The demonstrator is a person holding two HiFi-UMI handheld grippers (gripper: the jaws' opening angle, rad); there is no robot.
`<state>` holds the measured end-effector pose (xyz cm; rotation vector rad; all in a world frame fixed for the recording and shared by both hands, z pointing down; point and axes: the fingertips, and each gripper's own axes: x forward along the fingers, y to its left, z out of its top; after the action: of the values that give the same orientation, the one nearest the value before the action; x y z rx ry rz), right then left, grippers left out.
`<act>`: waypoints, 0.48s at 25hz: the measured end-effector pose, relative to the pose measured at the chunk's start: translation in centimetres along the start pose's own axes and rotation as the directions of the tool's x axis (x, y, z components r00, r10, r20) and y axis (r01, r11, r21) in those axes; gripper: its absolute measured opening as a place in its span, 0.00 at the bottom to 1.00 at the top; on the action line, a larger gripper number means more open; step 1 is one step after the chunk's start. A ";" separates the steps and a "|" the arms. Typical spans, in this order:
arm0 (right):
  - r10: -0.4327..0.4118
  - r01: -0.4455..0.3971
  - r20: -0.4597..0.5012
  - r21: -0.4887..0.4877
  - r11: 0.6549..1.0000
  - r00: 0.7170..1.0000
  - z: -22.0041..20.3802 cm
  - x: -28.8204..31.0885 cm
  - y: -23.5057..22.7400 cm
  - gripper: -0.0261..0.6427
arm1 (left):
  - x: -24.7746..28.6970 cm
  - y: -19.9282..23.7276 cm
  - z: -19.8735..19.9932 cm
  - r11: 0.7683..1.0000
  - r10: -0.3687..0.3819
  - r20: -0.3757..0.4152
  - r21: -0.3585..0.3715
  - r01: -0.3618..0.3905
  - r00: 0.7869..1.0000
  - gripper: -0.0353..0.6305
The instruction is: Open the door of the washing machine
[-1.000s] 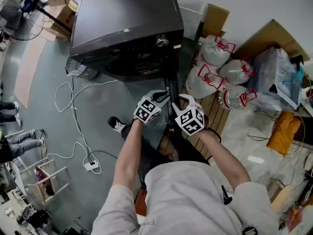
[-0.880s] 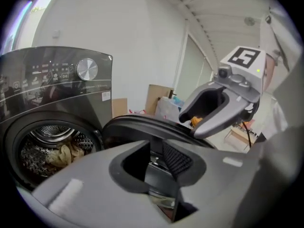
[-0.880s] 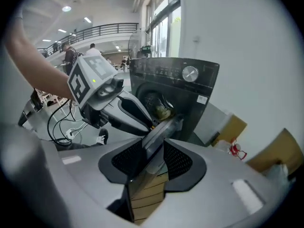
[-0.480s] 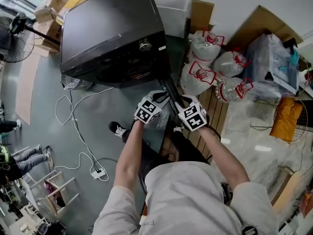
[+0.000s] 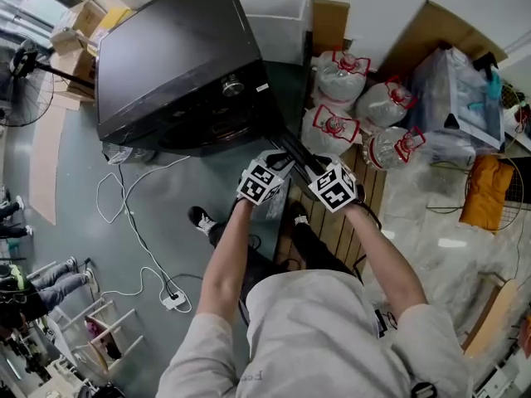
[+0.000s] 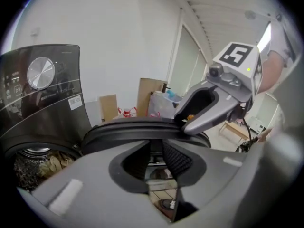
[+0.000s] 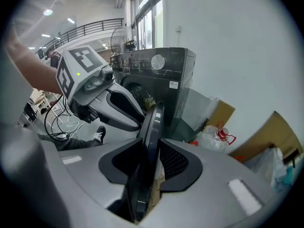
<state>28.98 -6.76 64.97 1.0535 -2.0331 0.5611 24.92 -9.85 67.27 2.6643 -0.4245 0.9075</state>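
Note:
The black washing machine (image 5: 174,65) stands at the upper left, its drum opening showing laundry (image 6: 38,163). Its round door (image 5: 294,152) is swung out toward me, edge-on between my hands. My left gripper (image 5: 276,159) is shut on the door's rim (image 6: 142,127), which runs across in front of its jaws (image 6: 156,158). My right gripper (image 5: 314,168) is shut on the same door; the dark door edge (image 7: 152,127) sits upright between its pads (image 7: 151,163). Each gripper shows in the other's view: the right gripper (image 6: 213,103) and the left gripper (image 7: 109,103).
Large water jugs (image 5: 348,98) and cardboard lie right of the machine. A wooden pallet (image 5: 340,230) is under my right arm. A white cable and power strip (image 5: 174,299) run over the floor at left. My shoe (image 5: 199,218) is below the door.
Both grippers have moved together with the door away from the machine's front, and the door stands wider. The machine has shifted up and left in the head view.

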 end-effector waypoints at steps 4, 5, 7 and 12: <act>-0.038 0.037 0.019 0.021 0.999 0.999 0.2 -0.6 -2.0 0.20 | 1.2 -0.1 1.0 1.000 -0.005 -0.004 0.000 0.005 1.000 0.26; -0.044 0.043 0.022 0.021 0.999 0.999 0.4 -0.7 -2.6 0.20 | 1.5 0.0 1.3 1.000 -0.005 -0.004 -0.002 0.005 1.000 0.26; -0.043 0.042 0.014 0.025 0.999 0.999 0.0 -0.6 -3.5 0.20 | 2.1 0.0 1.8 1.000 -0.005 -0.004 -0.008 0.005 1.000 0.26; -0.061 0.061 0.008 0.020 0.998 0.998 0.0 -1.0 -6.0 0.20 | 3.4 -0.5 3.2 1.000 0.004 0.003 -0.020 -0.004 1.000 0.26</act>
<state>34.30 -9.67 64.42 1.1275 -1.9991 0.5468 29.38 -11.18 66.90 2.6474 -0.4375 0.8960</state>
